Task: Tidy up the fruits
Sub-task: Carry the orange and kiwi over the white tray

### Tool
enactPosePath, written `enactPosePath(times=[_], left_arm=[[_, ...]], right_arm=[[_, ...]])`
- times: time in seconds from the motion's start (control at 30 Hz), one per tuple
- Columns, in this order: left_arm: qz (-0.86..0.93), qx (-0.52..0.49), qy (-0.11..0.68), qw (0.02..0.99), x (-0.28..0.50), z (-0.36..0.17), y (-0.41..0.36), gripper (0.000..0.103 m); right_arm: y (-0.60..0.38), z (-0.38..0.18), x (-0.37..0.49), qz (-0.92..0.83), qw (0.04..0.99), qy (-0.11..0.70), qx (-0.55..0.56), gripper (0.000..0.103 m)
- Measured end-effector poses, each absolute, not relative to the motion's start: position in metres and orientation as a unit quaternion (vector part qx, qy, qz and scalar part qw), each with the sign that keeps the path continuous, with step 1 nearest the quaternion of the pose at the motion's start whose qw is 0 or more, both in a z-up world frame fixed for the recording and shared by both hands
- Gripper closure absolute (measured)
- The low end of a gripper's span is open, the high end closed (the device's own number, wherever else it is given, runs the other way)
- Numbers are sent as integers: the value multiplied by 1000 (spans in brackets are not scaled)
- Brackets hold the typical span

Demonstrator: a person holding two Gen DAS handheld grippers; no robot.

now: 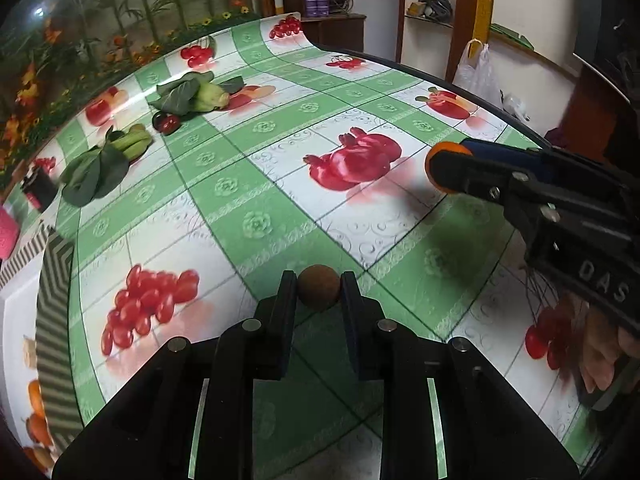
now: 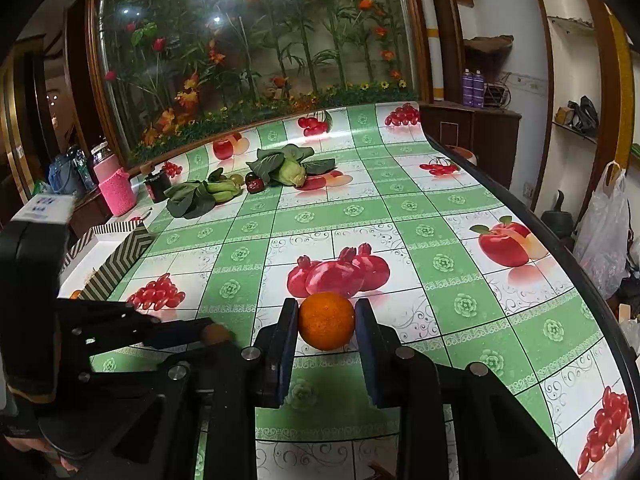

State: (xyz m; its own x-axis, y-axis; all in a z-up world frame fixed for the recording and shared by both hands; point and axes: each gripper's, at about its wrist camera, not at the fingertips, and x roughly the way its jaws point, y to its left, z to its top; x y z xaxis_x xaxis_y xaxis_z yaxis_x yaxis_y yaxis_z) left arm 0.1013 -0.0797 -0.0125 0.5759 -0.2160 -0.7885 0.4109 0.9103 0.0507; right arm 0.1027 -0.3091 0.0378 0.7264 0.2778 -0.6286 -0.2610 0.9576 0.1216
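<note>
My left gripper (image 1: 319,290) is shut on a small round brown fruit (image 1: 319,286) above the fruit-print tablecloth. My right gripper (image 2: 326,320) is shut on an orange (image 2: 326,321); it also shows in the left wrist view (image 1: 444,166) at the right, the orange (image 1: 432,160) peeking past its fingers. The left gripper shows at the left of the right wrist view (image 2: 216,334). A dark red fruit (image 2: 254,183) lies far back between two bunches of leafy greens (image 2: 200,196) (image 2: 288,168). A white box with a chevron rim (image 2: 108,256) stands at the table's left, with orange fruits (image 1: 36,396) inside.
A pink container (image 2: 116,190), a dark jar (image 2: 157,186) and bottles stand at the back left. The table's right edge (image 2: 560,248) curves close by, a plastic bag (image 2: 600,232) hanging beyond it. A plant display (image 2: 256,40) backs the table.
</note>
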Motion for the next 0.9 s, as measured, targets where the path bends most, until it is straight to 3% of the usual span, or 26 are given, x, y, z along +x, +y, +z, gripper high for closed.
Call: enactPosePath(times=[0.9], left_arm=[[-158,42,393,905,69,23,-18,82]], right_arm=[[-267,52,80,160,935,312,-52,75]])
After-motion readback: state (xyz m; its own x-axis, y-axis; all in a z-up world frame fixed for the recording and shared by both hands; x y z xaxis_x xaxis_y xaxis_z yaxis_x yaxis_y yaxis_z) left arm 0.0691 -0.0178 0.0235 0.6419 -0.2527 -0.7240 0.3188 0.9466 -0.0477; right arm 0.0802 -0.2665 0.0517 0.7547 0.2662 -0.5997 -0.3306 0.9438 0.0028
